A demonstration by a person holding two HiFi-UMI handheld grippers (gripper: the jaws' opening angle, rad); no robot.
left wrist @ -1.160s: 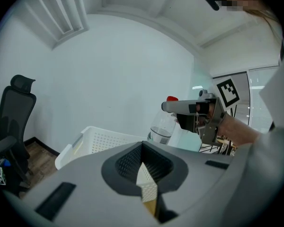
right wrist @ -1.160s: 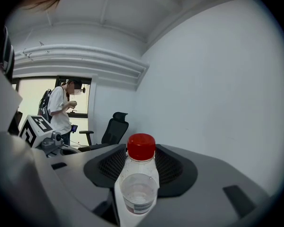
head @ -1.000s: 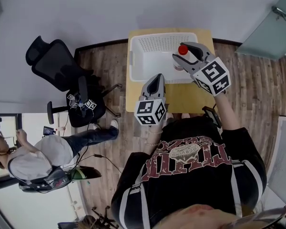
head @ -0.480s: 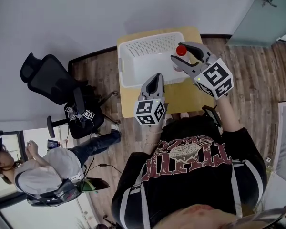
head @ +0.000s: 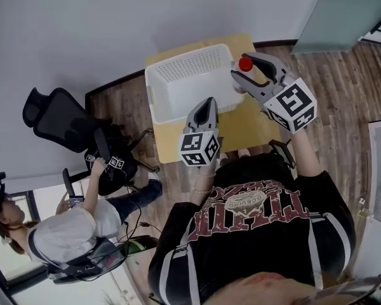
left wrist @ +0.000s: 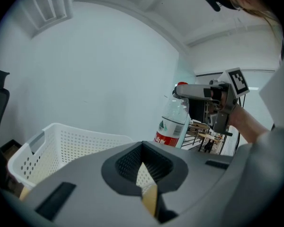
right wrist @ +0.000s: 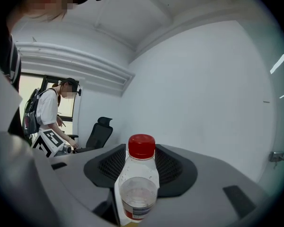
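Wood-plank floor (head: 343, 100) surrounds a small yellowish worktop (head: 244, 124) set against a pale wall. A white perforated plastic basket (head: 190, 88) takes up most of the worktop's far half, and nothing shows inside it. A black office chair (head: 57, 116) stands well apart to the left, and beyond it a second person (head: 70, 234) in a white T-shirt reaches toward a marker cube.

The right tongs (head: 246, 72) are held out at the basket's right end and are clamped on a clear plastic water bottle (right wrist: 138, 188). One jaw presses each side of the bottle's upper body, just below the neck. The bottle stands close to upright, just beside the basket's right wall and over the worktop. Its base is hidden, so whether it touches the worktop cannot be told.

The left tongs (head: 207, 104) hang over the basket's near wall, closed to a thin sliver with nothing between them.

The bottle carries a red-and-white label (left wrist: 168, 131) low on its body and a red screw cap (head: 245, 63) on top.
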